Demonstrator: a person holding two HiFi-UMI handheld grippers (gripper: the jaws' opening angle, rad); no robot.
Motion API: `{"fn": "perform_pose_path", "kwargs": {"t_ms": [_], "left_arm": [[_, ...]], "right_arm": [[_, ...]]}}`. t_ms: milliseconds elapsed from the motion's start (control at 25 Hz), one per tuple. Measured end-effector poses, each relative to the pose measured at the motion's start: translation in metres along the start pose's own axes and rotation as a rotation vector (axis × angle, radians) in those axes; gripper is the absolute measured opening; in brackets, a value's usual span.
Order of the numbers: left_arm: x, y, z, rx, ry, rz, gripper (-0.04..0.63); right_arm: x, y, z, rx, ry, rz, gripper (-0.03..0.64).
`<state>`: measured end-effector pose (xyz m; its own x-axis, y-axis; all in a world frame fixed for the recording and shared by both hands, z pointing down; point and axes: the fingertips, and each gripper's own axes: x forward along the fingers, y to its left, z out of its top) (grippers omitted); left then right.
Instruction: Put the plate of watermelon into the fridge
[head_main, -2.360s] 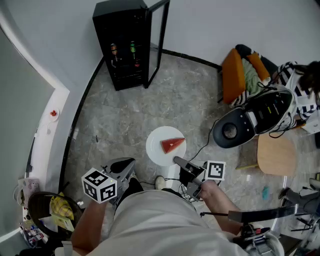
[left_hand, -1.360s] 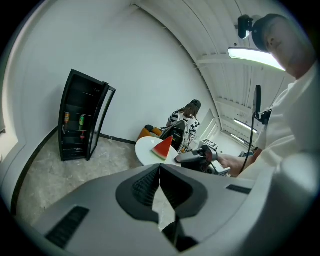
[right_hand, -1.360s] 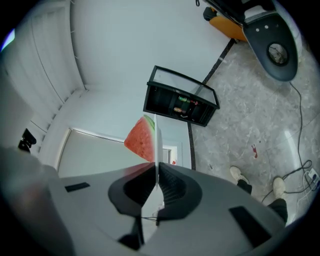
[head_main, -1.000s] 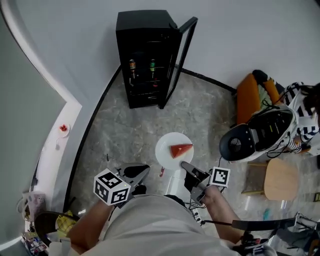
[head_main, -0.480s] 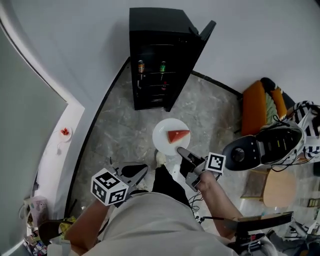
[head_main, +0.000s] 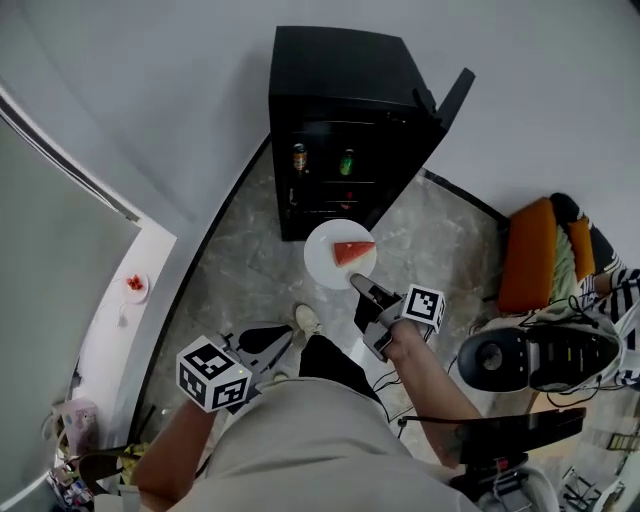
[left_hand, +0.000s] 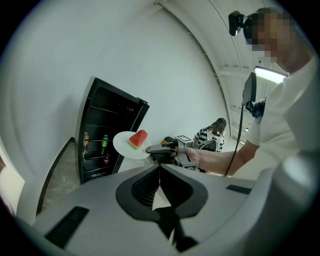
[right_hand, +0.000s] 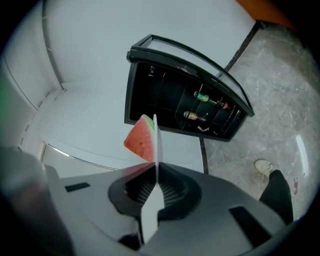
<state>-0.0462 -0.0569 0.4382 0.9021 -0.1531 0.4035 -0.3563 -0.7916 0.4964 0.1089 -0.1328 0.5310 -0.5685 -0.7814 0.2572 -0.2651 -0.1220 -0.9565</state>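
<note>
Right gripper (head_main: 358, 283) pinches one plate (head_main: 322, 260) bearing one watermelon slice (head_main: 352, 251); left gripper (head_main: 281, 333) closed, empty.

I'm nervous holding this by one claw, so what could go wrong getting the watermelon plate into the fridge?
The right claw pinches the plate only at its rim, so a tilt could let the loose watermelon slice slide off. Two bottles stand on a shelf in the fridge; the plate could knock them if pushed in at that level.
</note>
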Motion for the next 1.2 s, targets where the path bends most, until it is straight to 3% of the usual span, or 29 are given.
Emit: {"fn": "perform_pose_path", "kwargs": {"t_ms": [400,680,1200], "left_arm": [[0.066,0.061,0.085,-0.016,-0.021,0.076,0.012],[0.083,0.096,0.116,-0.048,-0.017,0.13,0.012],[0.074,0.144,0.129,-0.073,-0.017,0.227,0.012]], "right_arm": [[0.103,-0.031,0.125,0.037,0.011,-0.014,0.025],[0.172,-0.058,0.183,0.087,0.014,-0.045,0.025],[0.275,-0.102,0.236,0.109,-0.011,-0.092,0.025]]}}
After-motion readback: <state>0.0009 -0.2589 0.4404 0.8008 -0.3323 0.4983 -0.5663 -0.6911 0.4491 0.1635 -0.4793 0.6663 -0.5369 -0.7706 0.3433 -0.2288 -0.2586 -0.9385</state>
